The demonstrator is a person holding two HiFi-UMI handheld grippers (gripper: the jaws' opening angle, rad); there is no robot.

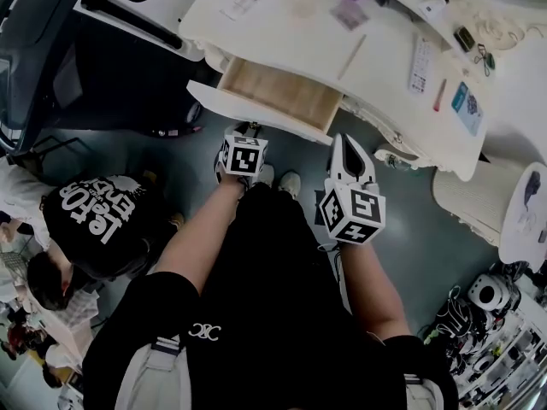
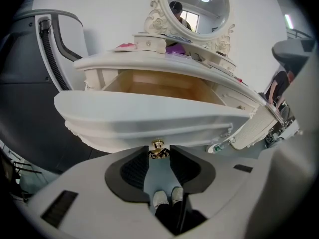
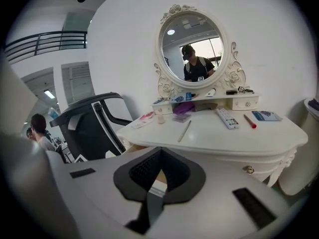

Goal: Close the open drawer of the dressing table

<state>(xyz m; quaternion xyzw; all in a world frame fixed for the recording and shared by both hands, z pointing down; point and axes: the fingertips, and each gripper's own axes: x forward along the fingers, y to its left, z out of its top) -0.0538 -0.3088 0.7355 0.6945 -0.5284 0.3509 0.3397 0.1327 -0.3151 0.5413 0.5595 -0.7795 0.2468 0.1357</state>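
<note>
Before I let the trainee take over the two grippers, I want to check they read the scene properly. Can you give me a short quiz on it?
1. True or false: the drawer of the dressing table is fully shut.
2. What stands between the left gripper's jaw tips? A. a remote control. B. the gold knob on the drawer front. C. a red pen.
3. Which gripper has its jaws together with nothing between them?

Key: 1. False, it is pulled out and its wooden inside shows. 2. B. 3. The right gripper.
</note>
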